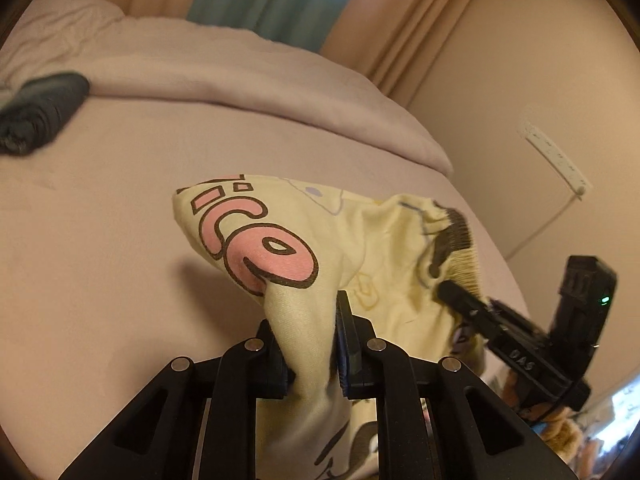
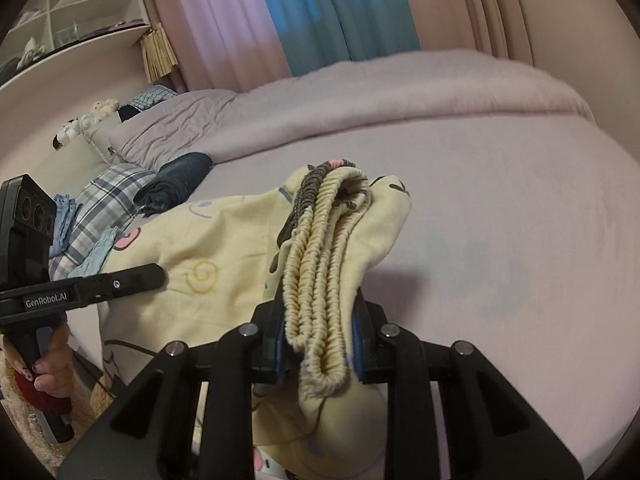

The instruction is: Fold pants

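Above the pale pink bed [image 1: 100, 208], the yellow printed pants [image 1: 304, 240] hang bunched between two grippers. Left gripper [image 1: 314, 364] has its fingers clamped on a fold of yellow cloth near the pink lettering. Right gripper [image 2: 320, 356] has its fingers clamped on the gathered elastic waistband [image 2: 320, 248]. Farther back on the bed lies a dark rolled garment [image 2: 176, 184] beside a plaid pillow [image 2: 104, 200]. A hand [image 2: 52, 364] grips the left tool's handle.
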The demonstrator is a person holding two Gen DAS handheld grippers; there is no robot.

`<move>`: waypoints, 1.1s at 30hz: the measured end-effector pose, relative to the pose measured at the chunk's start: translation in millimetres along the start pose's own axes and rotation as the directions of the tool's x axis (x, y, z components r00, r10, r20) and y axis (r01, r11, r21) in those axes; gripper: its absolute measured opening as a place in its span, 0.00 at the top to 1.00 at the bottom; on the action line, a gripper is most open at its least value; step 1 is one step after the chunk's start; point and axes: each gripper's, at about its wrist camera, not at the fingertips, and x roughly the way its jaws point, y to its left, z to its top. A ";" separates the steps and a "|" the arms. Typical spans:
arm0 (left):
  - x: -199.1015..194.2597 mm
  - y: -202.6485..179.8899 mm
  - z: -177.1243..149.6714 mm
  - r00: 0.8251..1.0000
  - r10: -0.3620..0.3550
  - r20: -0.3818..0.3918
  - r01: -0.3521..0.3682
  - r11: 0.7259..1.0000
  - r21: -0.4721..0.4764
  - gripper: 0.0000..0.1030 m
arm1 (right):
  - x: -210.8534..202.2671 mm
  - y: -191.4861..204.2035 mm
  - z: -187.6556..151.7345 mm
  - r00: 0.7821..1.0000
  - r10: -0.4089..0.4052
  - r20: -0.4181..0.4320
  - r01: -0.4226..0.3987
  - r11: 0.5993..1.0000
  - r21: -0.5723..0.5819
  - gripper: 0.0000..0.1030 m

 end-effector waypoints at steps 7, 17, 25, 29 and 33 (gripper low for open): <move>48.3 49.5 15.3 0.993 0.097 -0.062 -0.100 0.994 -0.042 0.86 | 58.9 5.6 24.4 0.999 0.001 -0.045 -0.002 1.000 -0.018 0.75; 99.9 109.3 -4.7 0.963 0.146 -0.226 -0.172 0.980 -0.101 0.69 | 154.8 -22.5 -7.9 0.957 -0.077 -0.281 0.084 0.996 0.014 0.68; 85.2 106.4 -12.7 0.950 0.205 -0.237 -0.231 0.969 -0.087 0.58 | 140.3 -30.8 -8.3 0.947 -0.145 -0.285 0.152 0.988 0.002 0.40; 69.4 105.5 -30.2 0.945 0.251 -0.208 -0.272 0.959 -0.079 0.51 | 136.6 -27.7 -12.1 0.940 -0.185 -0.285 0.192 0.981 -0.003 0.29; 61.6 104.1 -40.9 0.950 0.251 -0.187 -0.276 0.953 -0.122 0.51 | 121.3 -28.2 -22.9 0.940 -0.196 -0.280 0.206 0.979 0.005 0.26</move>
